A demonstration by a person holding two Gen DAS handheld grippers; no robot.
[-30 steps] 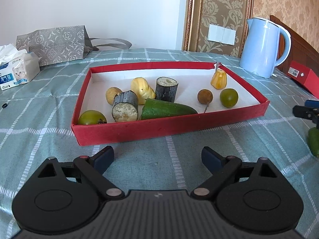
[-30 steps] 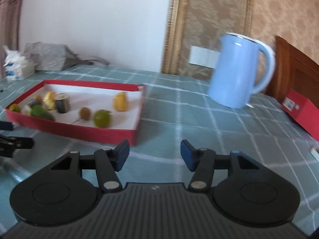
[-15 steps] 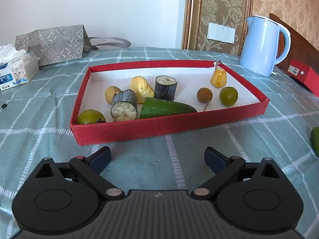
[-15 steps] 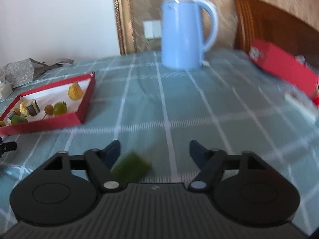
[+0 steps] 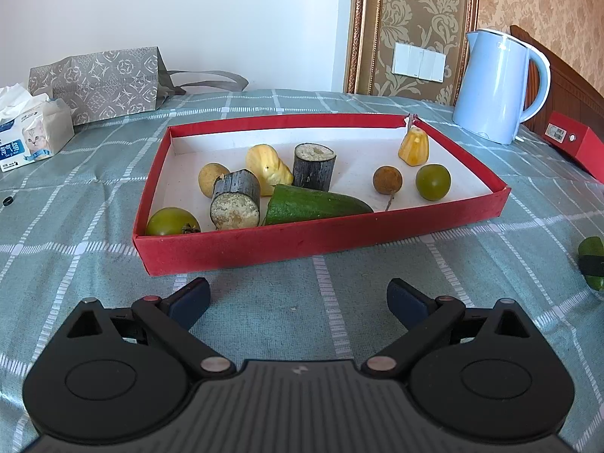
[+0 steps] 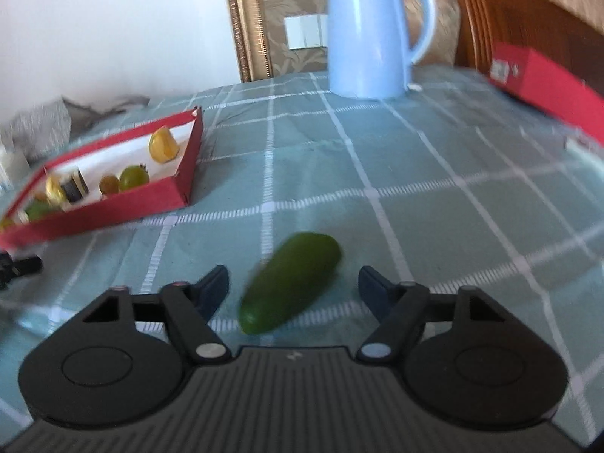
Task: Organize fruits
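Observation:
A red tray (image 5: 324, 234) on the checked cloth holds several fruits: a cucumber half (image 5: 313, 204), two dark cane pieces, yellow pieces, a brown longan and two green round fruits. My left gripper (image 5: 298, 294) is open and empty just in front of the tray. A second green cucumber piece (image 6: 290, 279) lies on the cloth between the open fingers of my right gripper (image 6: 293, 283); it also shows at the right edge of the left wrist view (image 5: 592, 260). The tray sits to the left in the right wrist view (image 6: 113, 207).
A light blue kettle (image 5: 498, 87) stands behind the tray at the right, also ahead in the right wrist view (image 6: 370, 34). A red box (image 6: 543, 83) lies far right. A tissue pack (image 5: 30, 136) and a grey paper bag (image 5: 102, 79) sit at the back left.
My right gripper has swung right, away from the tray, and come down over the loose cucumber piece, which now lies between its fingers. The left gripper has stayed nearly still.

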